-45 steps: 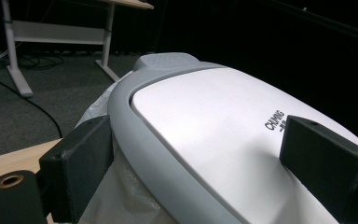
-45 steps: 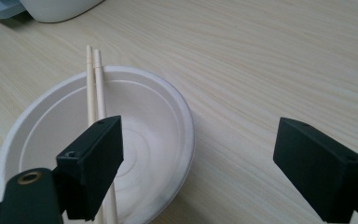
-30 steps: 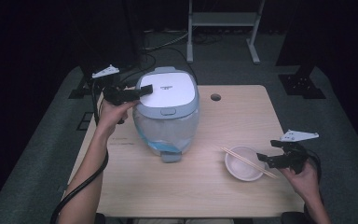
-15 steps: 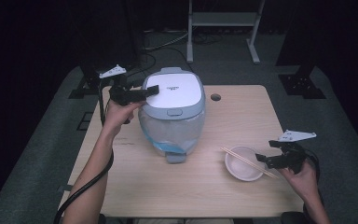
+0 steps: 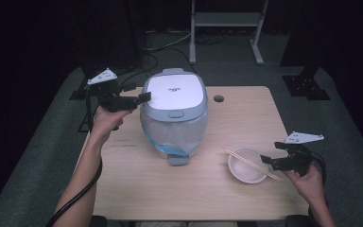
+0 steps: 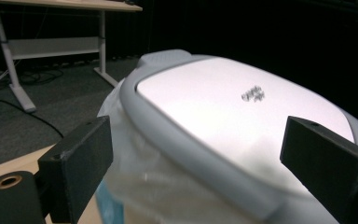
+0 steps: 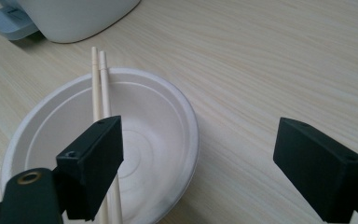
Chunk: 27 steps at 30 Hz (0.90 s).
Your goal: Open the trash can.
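- High view: the rice cooker [image 5: 174, 116] stands near the middle of the table [image 5: 137, 189], lid shut, its latch button facing the person. The left gripper [image 5: 144, 97] is held up at the cooker's left shoulder, jaw tips at the lid's left rim; whether they touch it I cannot tell. The cooker lies straight ahead of this gripper, and the left hand is plainly the nearer one.
- High view, right side: the right gripper [image 5: 266, 161] hovers just beside the white bowl [image 5: 246, 165], which sits well apart from the cooker toward the table's right front. A pair of chopsticks [image 5: 253, 165] lies across the bowl, its long axis slanting from upper left to lower right, the near ends toward this gripper. Bare tabletop lies in front of the cooker and between cooker and bowl; the table's right edge is close behind the right hand.
- Left gripper view: the jaws stand wide apart and hold nothing. The cooker's lid [image 6: 228, 121] spans the gap, its grey rim band running diagonally between them, so a reach forward would likely bring the jaws over the lid edge.
- Right gripper view: the jaws are spread wide and empty. The bowl [image 7: 168, 140] lies under the left jaw, and the chopsticks [image 7: 98, 84] run lengthwise away from the camera, passing beneath that jaw; open wood lies to the right.
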{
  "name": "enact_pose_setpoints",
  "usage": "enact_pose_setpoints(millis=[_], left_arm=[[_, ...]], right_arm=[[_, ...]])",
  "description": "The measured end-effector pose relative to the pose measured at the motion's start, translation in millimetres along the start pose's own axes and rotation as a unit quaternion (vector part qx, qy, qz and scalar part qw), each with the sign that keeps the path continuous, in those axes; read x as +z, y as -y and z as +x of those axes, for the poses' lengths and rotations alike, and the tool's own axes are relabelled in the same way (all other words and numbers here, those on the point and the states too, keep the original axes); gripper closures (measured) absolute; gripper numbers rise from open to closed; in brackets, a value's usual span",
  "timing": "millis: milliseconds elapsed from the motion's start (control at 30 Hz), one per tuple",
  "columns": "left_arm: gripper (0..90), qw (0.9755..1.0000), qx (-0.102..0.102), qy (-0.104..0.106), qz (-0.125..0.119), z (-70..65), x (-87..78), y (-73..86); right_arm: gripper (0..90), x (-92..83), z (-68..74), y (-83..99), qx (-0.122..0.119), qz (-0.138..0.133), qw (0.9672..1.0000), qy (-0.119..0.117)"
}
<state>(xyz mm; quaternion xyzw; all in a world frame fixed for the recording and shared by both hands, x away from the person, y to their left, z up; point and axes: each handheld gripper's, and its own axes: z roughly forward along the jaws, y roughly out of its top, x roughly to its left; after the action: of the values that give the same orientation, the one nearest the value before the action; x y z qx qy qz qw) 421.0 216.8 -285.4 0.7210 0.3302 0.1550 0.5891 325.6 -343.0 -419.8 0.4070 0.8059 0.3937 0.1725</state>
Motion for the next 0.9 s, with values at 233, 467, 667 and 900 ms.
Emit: enact_pose_setpoints(millis=[233,467,667,900], left_arm=[[8.6,0.9999,0.011,-0.006,0.006,-7.7,-22.3,14.8],[8.6,0.9996,0.027,-0.004,0.012,-22.9,-37.5,29.0],[8.6,0.9993,0.032,-0.002,0.019,-32.2,-43.7,43.5],[8.6,0.9987,0.040,0.001,0.031,-42.8,-47.9,64.8]], right_arm=[[14.6,-0.5,0.1,-1.6,0.000,-0.002,1.0000,0.002],[14.5,0.5,-0.4,-2.5,-0.001,-0.001,1.0000,0.006],[14.5,-1.1,-1.7,-1.7,0.001,-0.001,1.0000,0.009],[14.5,-0.6,-0.7,-2.2,0.002,0.000,1.0000,0.008]])
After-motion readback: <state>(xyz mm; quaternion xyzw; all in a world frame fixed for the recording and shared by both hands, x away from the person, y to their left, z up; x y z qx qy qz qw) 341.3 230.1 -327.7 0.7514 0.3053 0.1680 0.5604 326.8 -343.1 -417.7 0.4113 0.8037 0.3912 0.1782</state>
